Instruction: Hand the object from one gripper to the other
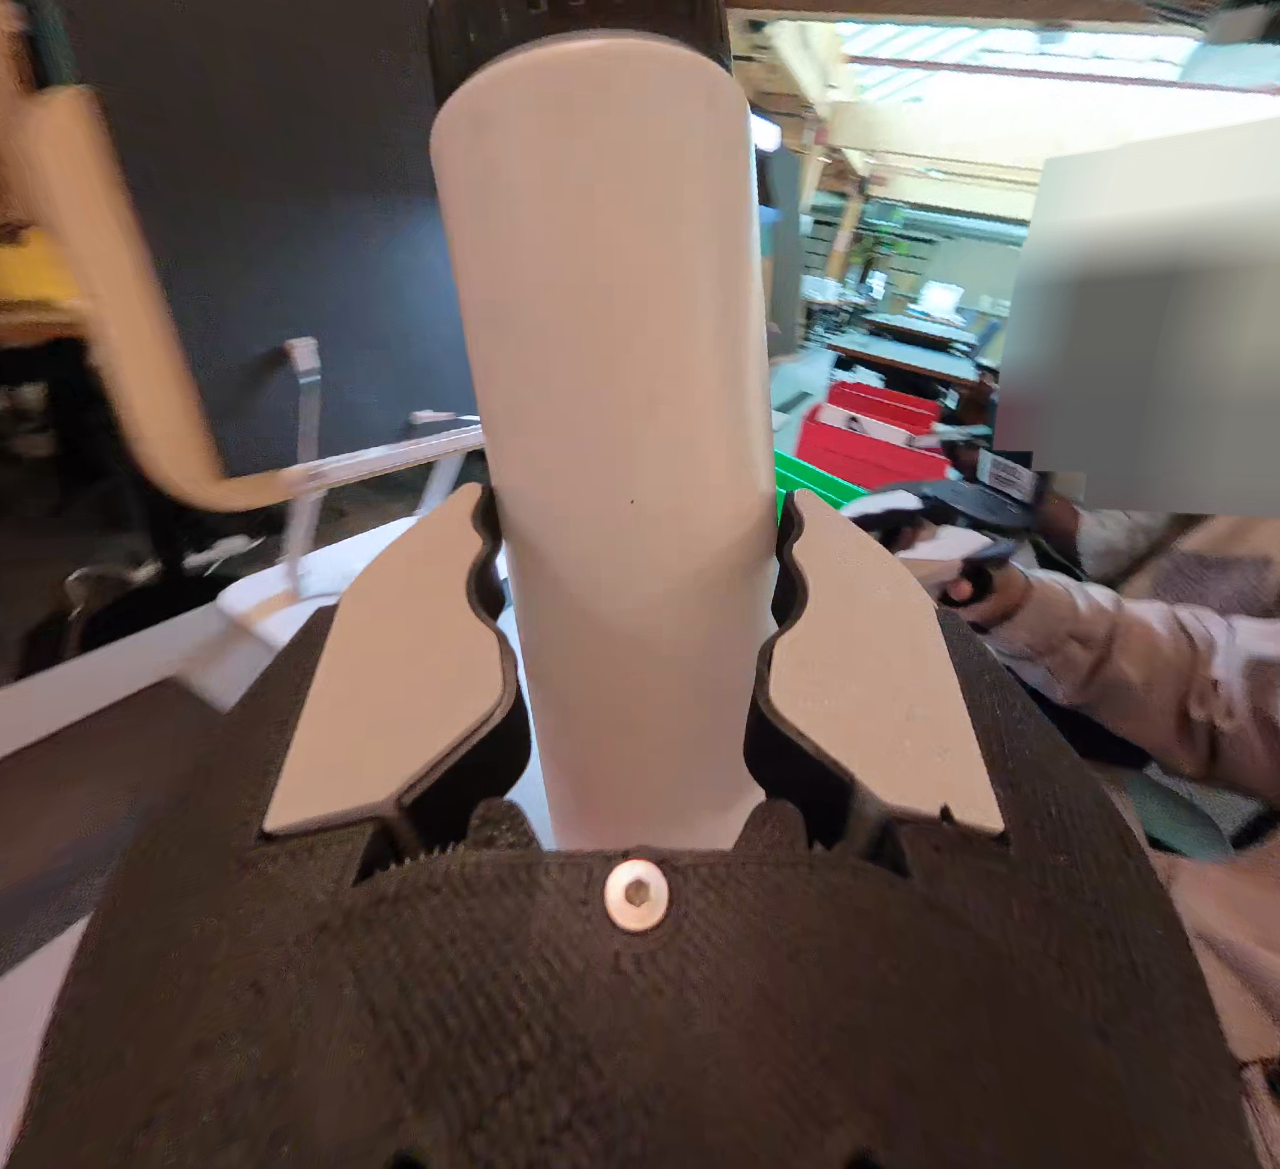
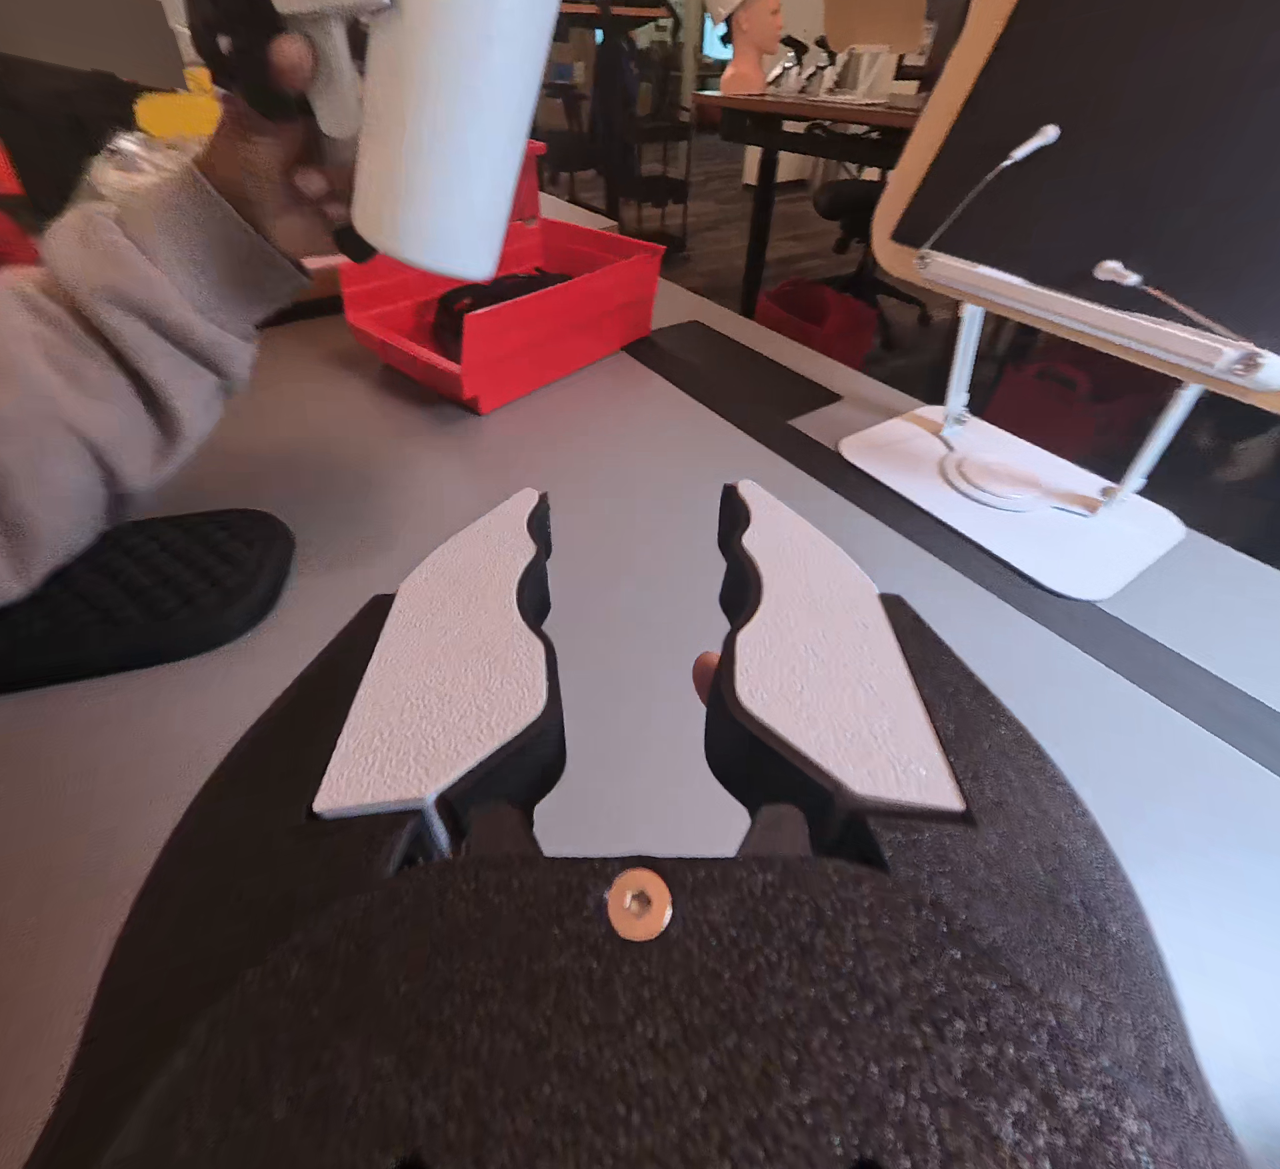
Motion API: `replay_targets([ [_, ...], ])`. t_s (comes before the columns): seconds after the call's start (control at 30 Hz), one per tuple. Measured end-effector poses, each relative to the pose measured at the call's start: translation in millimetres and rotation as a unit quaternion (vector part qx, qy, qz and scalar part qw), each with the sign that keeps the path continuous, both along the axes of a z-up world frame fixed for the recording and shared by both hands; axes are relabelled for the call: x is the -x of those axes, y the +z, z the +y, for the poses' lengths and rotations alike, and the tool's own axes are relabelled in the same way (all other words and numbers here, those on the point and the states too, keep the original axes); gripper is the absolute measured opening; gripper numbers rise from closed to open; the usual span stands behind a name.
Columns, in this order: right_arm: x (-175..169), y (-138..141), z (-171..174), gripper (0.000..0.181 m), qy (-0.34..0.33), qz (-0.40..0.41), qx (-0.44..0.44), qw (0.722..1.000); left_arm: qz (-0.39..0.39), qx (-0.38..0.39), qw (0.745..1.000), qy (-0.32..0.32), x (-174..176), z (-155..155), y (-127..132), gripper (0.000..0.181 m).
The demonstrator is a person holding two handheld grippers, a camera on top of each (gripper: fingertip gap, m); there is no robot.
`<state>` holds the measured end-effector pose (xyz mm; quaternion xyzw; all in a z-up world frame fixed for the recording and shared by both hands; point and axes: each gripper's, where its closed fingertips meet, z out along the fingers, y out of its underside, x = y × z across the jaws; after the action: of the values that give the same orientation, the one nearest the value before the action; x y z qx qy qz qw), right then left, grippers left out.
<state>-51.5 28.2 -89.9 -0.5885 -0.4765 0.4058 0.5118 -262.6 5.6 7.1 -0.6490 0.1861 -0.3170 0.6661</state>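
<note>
The grey worktop (image 2: 388, 498) fills most of the right wrist view, with a dark strip running along its far right edge. On that edge stands a tilted dark panel with a pale wooden border (image 2: 1108, 117) on a white stand (image 2: 1025, 519), its white base plate resting on the worktop. Next in size is the white bottle with a black ribbed cap (image 1: 609, 373), the task's object: in the left wrist view it runs lengthwise up between the fingers, cap end far from the camera, base down by the gripper body; in the right wrist view its white body (image 2: 457, 76) hangs in the air above the worktop's far left part, tilted, over the near side of a red bin. The left gripper (image 1: 637, 533) is closed partway around the bottle, both wavy black pads pressed to its sides. The right gripper (image 2: 634, 512) hangs low over the worktop with its jaws apart and nothing between them, only bare grey surface showing in the gap; a fingertip (image 2: 706, 675) peeks from behind its right finger. A person's pale grey sleeve (image 2: 118, 332) reaches in from the left edge. The red bin (image 2: 554, 339) sits open-topped near the far left of the worktop, and holds a black object, blurred, perhaps a strap. A black textured pad (image 2: 138, 588) lies at the left edge. In the left wrist view a second red bin (image 1: 866, 450) and a green bin (image 1: 810, 484) show beside the bottle; their contents cannot be made out.
</note>
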Motion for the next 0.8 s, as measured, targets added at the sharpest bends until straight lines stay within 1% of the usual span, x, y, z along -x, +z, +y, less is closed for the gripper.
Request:
replay_targets([
  [0.1,17,13,-20,0.058,0.066,0.021,0.032,0.997,0.039,-0.031,0.995,-0.083,-81,-12,-10,0.078],
  [0.17,24,22,-35,0.069,0.113,0.051,0.054,0.991,0.048,-0.034,0.989,-0.136,-125,-22,-25,0.078],
  [0.27,27,24,-58,0.087,0.177,0.079,0.091,0.977,0.068,-0.018,0.979,-0.191,-169,-33,-56,0.078],
  [0.33,29,19,-67,0.089,0.201,0.083,0.103,0.971,0.070,-0.004,0.972,-0.224,-188,-39,-72,0.078],
  [0.37,30,14,-70,0.089,0.208,0.079,0.103,0.969,0.070,0.007,0.969,-0.238,-196,-41,-79,0.078],
  [0.43,32,4,-75,0.096,0.219,0.067,0.099,0.968,0.083,0.020,0.964,-0.251,-207,-42,-93,0.078],
  [0.53,29,-6,-73,0.095,0.224,0.063,0.101,0.967,0.092,0.034,0.962,-0.254,-211,-41,-103,0.077],
  [0.73,26,-10,-71,0.095,0.232,0.068,0.114,0.964,0.101,0.044,0.963,-0.247,-211,-39,-108,0.078],
  [0.8,24,-4,-68,0.091,0.226,0.087,0.126,0.962,0.108,0.042,0.962,-0.246,-210,-39,-109,0.078],
])
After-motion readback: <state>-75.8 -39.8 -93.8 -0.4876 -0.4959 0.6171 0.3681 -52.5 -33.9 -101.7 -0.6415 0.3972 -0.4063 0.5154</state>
